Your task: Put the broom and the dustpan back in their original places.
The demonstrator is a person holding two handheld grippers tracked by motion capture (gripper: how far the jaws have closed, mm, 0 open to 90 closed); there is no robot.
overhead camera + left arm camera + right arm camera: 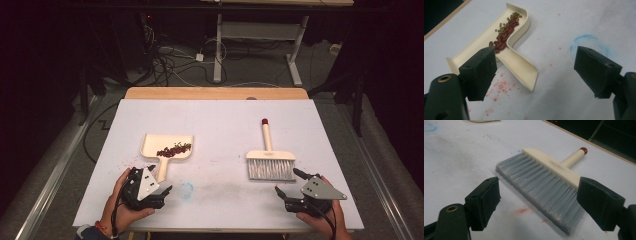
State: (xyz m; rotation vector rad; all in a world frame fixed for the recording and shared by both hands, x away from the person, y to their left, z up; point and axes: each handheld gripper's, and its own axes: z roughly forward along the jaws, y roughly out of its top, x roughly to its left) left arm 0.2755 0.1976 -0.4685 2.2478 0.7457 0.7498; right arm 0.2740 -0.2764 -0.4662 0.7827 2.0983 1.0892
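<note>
A cream dustpan [167, 146] lies flat on the white counter [225, 125], at about 9 o'clock from the middle. A little heap of red beans [174, 149] and small green ones sits inside it, close to where the handle starts. The dustpan's handle points down toward 6 o'clock. In the left gripper view the far corner of the dustpan is cut off by the left jaw, and the beans [505, 37] lie in a line along the back wall.

The left tool [150, 187] is just below the handle end, near it but not touching. Its jaws stand wide apart and hold nothing. A hand grips it from 7 o'clock.

A brush [270, 161] lies flat at about 3 o'clock from the middle. Its grey bristles point toward 6 o'clock, and its cream handle with a red tip points toward 12 o'clock. In the right gripper view the bristle ends [544, 195] look blurry.

The right tool [290, 185] is just below the bristles, with its jaws spread wide and nothing between them.

A faint blue ring [185, 190] is drawn on the counter beside the left tool. Small red specks [501, 86] lie near the dustpan's handle; what they are is hard to tell.
</note>
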